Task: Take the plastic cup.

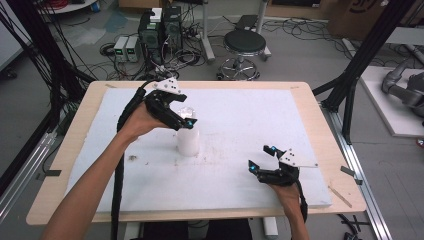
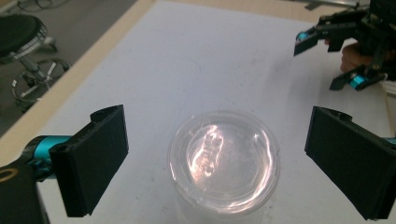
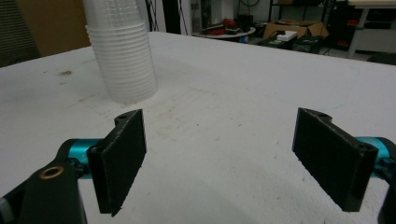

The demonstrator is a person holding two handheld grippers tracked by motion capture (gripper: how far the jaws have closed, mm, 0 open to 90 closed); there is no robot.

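Observation:
A stack of clear plastic cups [image 1: 188,141] stands upside down near the middle of the white board [image 1: 240,105]. My left gripper [image 1: 188,116] hovers just above its top, pointing down, jaws open. In the left gripper view the round top of the cup stack [image 2: 224,161] lies between the two black pads [image 2: 100,161], which stand clear of it on both sides. My right gripper [image 1: 261,157] rests low near the board's front right, open and holding nothing. In the right gripper view the ribbed cup stack [image 3: 122,51] rises at the upper left, well beyond the open gripper [image 3: 231,158].
The white board lies on a wooden table [image 1: 65,150]. Behind the table stand a round black stool [image 1: 244,45] and electronics boxes [image 1: 160,30] amid floor cables. Black frame posts [image 1: 355,85] rise at the right. The right gripper appears far off in the left gripper view [image 2: 336,58].

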